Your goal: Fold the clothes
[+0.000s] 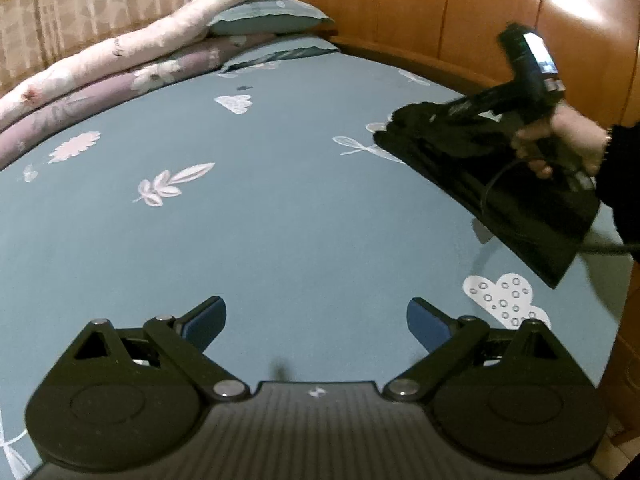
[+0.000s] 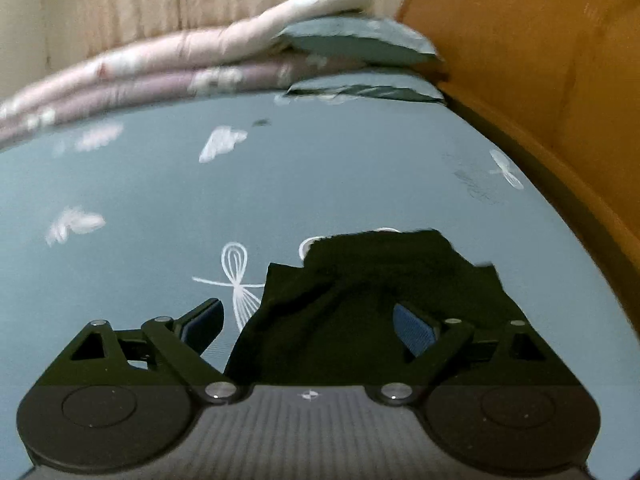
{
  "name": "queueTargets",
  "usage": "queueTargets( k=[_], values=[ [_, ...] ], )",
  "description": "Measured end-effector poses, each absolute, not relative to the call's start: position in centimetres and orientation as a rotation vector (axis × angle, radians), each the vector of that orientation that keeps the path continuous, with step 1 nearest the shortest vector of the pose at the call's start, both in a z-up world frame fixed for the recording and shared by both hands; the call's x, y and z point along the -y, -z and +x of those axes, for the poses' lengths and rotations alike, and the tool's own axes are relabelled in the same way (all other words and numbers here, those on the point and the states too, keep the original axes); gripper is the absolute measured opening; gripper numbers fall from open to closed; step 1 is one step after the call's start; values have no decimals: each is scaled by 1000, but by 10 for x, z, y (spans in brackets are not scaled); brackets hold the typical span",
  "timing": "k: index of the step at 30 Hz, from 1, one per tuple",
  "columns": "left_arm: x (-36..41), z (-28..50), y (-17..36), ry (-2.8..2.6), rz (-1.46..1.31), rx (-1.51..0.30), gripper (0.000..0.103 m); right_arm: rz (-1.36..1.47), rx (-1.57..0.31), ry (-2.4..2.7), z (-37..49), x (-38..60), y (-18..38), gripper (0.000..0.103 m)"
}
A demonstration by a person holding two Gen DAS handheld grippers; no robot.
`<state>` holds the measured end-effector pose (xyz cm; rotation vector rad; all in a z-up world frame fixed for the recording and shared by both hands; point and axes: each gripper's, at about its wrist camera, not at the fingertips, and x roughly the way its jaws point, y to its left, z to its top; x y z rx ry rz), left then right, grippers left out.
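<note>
A black folded garment (image 1: 500,184) lies on the blue patterned bed sheet (image 1: 280,208) at the right side. My left gripper (image 1: 316,320) is open and empty, hovering over bare sheet well left of the garment. My right gripper (image 2: 308,324) is open, its jaws spread over the near edge of the garment (image 2: 376,300); the cloth lies between and under the fingers. In the left wrist view the right gripper (image 1: 424,120) is seen held by a hand over the garment's far end.
Folded pink and purple quilts (image 1: 120,64) and a teal pillow (image 1: 272,16) lie along the far edge of the bed. A wooden headboard (image 1: 480,12) runs along the right side.
</note>
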<state>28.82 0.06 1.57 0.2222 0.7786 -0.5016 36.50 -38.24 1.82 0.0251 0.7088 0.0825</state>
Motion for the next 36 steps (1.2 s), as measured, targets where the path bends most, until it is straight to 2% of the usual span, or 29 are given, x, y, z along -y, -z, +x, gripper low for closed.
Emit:
queueTargets(
  k=[9, 15, 20, 30, 36],
  values=[
    [3, 288, -12, 505, 198, -778, 97, 109, -808, -103, 336, 397, 13, 97],
    [8, 289, -12, 513, 211, -781, 97, 143, -764, -101, 315, 391, -3, 100],
    [13, 291, -11, 543, 207, -778, 97, 122, -789, -80, 303, 389, 5, 101],
    [26, 310, -27, 568, 151, -737, 97, 133, -759, 16, 231, 392, -63, 103],
    [46, 322, -34, 606, 82, -751, 97, 93, -838, 167, 191, 383, -57, 103]
  ],
)
